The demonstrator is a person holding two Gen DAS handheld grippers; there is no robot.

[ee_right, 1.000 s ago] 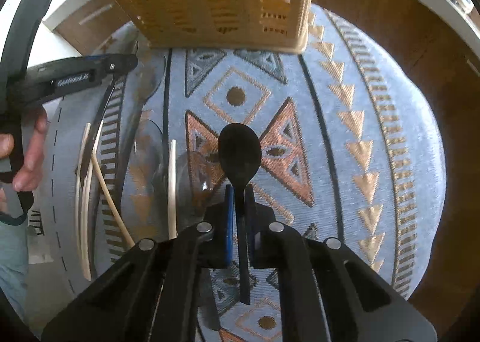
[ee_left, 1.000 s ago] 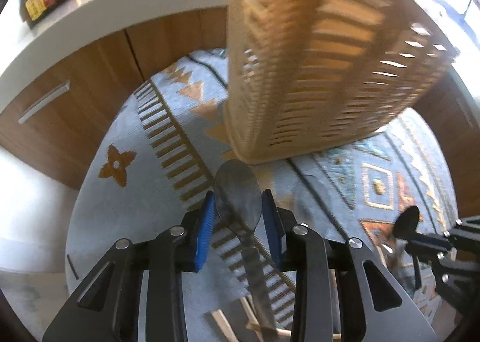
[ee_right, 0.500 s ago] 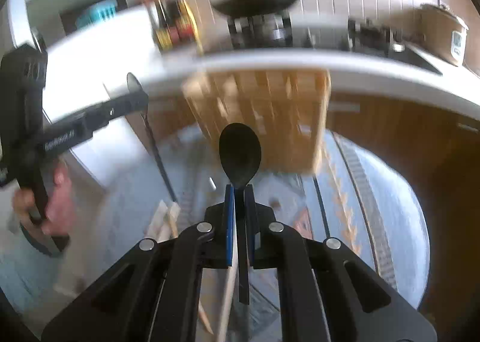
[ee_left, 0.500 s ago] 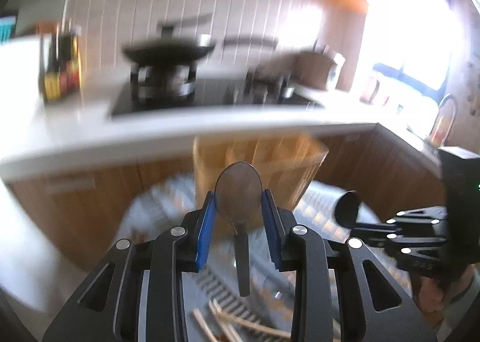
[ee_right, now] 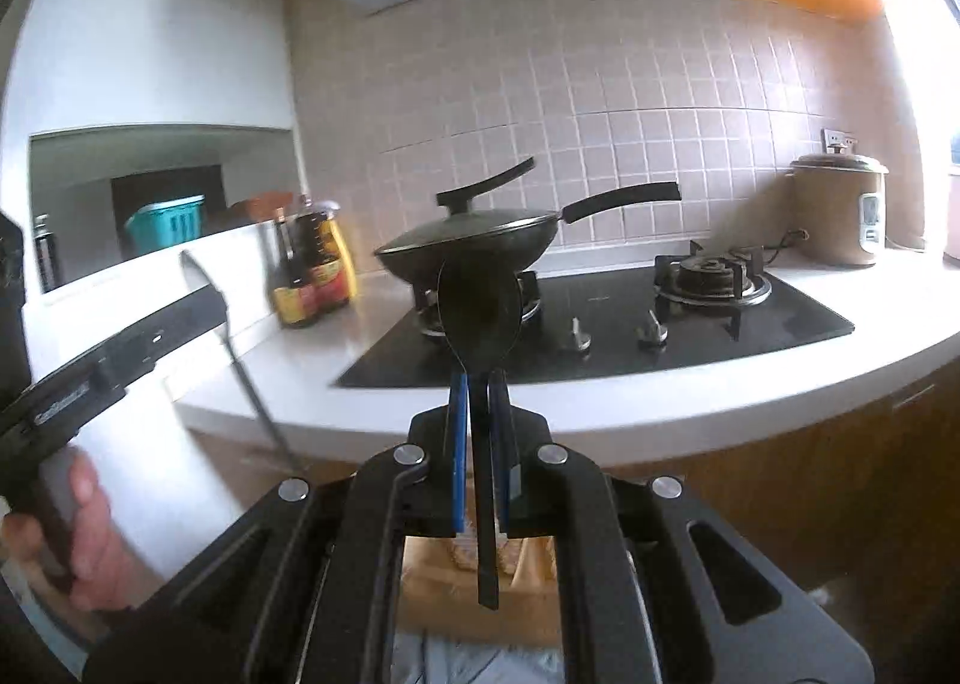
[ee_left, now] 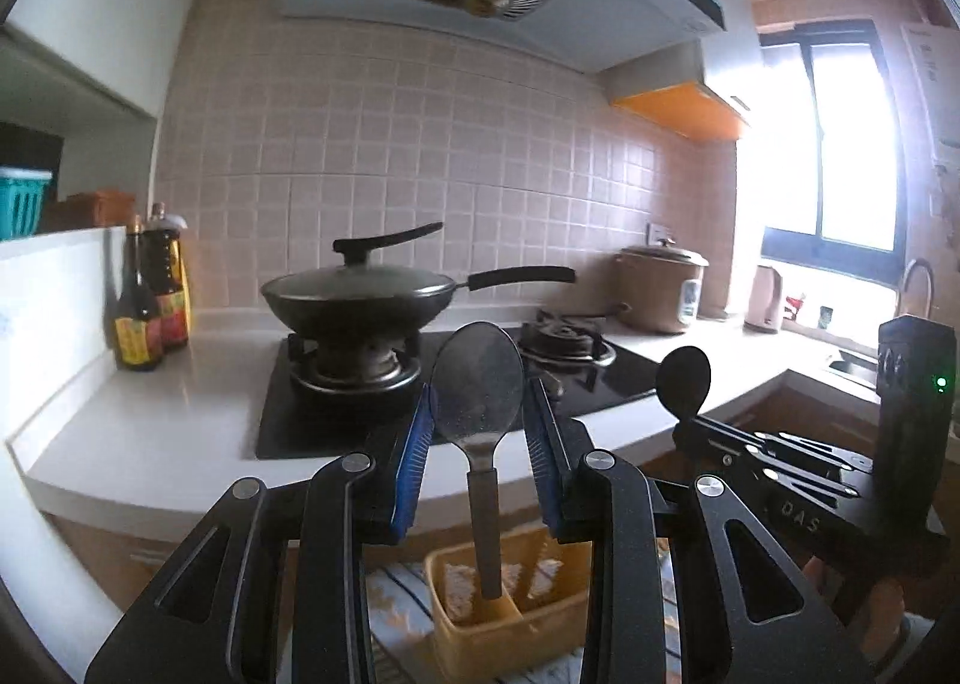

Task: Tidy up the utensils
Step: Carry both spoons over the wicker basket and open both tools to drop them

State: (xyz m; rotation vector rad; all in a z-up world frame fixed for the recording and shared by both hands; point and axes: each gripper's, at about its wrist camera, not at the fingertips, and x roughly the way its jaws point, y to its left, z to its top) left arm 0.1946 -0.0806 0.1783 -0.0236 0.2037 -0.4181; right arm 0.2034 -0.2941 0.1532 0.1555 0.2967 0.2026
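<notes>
Having swung up from the rug to face the stove, the left tongs (ee_left: 478, 432) clasp a steel spoon (ee_left: 478, 384) and the right tongs (ee_right: 479, 432) pinch a black spoon (ee_right: 478, 318) above the yellow basket (ee_left: 510, 618), ready for dropping in.

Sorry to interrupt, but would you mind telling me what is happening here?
A person is sorting utensils with a handheld gripper in each hand. The left gripper holds a metal spoon by its bowl; the right gripper is clamped on a black spoon. Both are raised above a yellow basket on the rug, facing the stove.
</notes>
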